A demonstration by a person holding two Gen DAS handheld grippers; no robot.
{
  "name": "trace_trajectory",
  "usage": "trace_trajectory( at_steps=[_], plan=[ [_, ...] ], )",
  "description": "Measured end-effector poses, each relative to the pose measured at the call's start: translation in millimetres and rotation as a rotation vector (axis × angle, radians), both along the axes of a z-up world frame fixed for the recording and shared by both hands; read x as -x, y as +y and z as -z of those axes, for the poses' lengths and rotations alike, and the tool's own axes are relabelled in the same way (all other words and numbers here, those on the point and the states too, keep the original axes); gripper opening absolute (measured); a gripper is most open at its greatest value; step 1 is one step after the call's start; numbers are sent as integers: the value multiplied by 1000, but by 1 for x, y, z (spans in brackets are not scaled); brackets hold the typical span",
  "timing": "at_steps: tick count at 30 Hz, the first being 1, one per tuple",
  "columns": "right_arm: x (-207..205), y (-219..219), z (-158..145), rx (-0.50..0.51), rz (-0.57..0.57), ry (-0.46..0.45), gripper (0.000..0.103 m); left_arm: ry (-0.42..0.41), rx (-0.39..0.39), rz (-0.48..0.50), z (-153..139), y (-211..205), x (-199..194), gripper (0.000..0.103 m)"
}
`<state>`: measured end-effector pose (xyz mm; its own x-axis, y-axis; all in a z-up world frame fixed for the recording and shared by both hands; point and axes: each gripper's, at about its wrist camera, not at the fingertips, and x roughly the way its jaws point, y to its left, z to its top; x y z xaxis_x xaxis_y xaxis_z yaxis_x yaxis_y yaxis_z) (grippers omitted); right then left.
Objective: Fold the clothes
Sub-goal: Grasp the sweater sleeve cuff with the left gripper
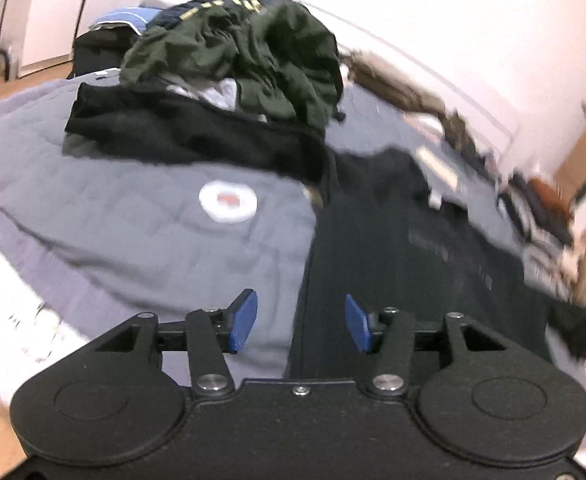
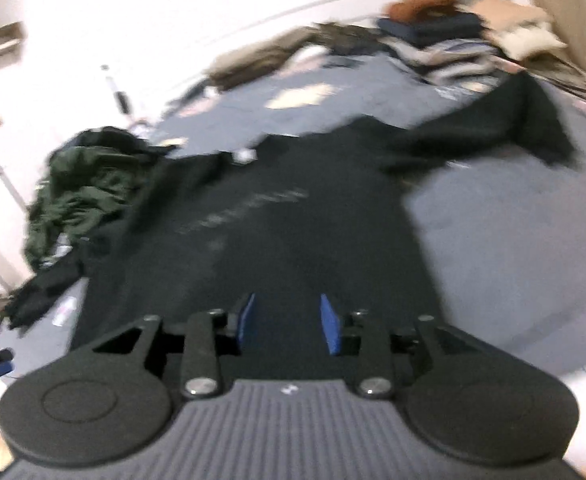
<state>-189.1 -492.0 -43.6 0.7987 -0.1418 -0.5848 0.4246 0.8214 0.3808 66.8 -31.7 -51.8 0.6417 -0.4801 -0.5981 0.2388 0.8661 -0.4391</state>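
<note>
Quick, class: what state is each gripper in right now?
Left gripper: open, holding nothing.
Right gripper: open, nothing between its fingers.

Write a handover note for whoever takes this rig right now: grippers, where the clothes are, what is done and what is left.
Left gripper: open, empty, at the left edge of the black T-shirt.
Right gripper: open, empty, above the same shirt.
The shirt lies spread on the grey quilt, one sleeve out to the side; no fold shows.
Unfolded pile behind: dark green garment over a black one.
Left: fold the shirt, then the pile.
</note>
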Motion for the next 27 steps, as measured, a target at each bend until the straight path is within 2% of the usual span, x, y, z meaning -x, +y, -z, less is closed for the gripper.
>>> trace_trajectory(
  at_steps=[5, 7, 10, 12, 14, 19, 22, 24, 27],
  plan=[
    [-63, 20, 1, -29, -122, -59, 41, 67, 115, -89, -3, 13, -52, 57],
    [-83, 28, 5, -32, -156, -75, 42, 73, 117, -132, -6, 21, -77, 59],
    [-113, 39, 12, -42, -201, -96, 42, 76, 118, -248, -6, 38, -113, 65],
    [-126, 42, 22, -72, -215, -103, 42, 118, 105, -327, -1, 50, -138, 66],
    [-135, 46, 30, -107, -218, -108, 42, 168, 102, -380, 5, 62, -161, 66],
    [-148, 56, 39, -96, -231, -122, 42, 199, 152, -498, 8, 101, -200, 66],
    [-155, 59, 43, -149, -259, -130, 43, 235, 177, -545, 11, 122, -219, 66],
    [-159, 63, 44, -177, -286, -138, 43, 250, 181, -549, 10, 129, -230, 66],
    [-163, 74, 39, -147, -335, -165, 43, 241, 195, -552, 5, 135, -240, 66]
  ],
)
